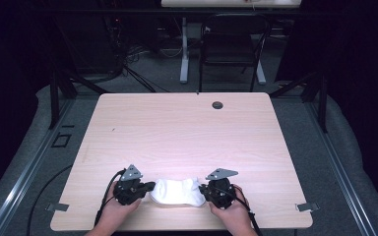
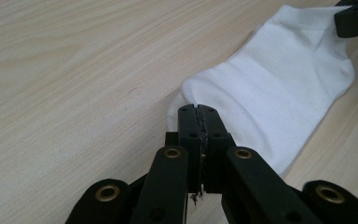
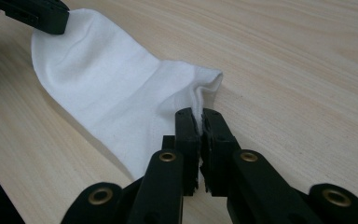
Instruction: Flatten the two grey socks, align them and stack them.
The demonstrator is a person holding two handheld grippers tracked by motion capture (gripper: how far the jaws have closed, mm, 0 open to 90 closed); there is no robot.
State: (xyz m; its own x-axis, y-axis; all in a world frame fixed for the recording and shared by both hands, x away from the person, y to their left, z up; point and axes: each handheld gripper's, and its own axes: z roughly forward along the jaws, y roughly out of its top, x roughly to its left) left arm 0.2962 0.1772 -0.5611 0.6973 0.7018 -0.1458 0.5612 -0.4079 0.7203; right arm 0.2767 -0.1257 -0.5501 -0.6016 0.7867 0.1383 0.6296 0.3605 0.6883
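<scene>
1. The white sock (image 1: pixel 177 191) lies flat on the wooden table (image 1: pixel 182 128), close to the near edge and about midway between the table's left and right sides.
2. Your left gripper (image 1: pixel 147 189) sits at the sock's left end. In the left gripper view its jaws are pressed together, with the fabric of the toe end pinched between them.
3. Your right gripper (image 1: pixel 203 191) sits at the sock's right end. In the right gripper view its jaws are clamped on the cuff edge, with a thin fold of white cloth showing in the narrow gap.
4. The sock spans the space between the two grippers, lightly wrinkled in the middle.
5. Both your hands rest low at the table's near edge, with a cable (image 1: pixel 106 196) trailing off the left gripper.
6. A dark round grommet (image 1: pixel 217 104) sits near the far edge, well apart from the sock.
</scene>
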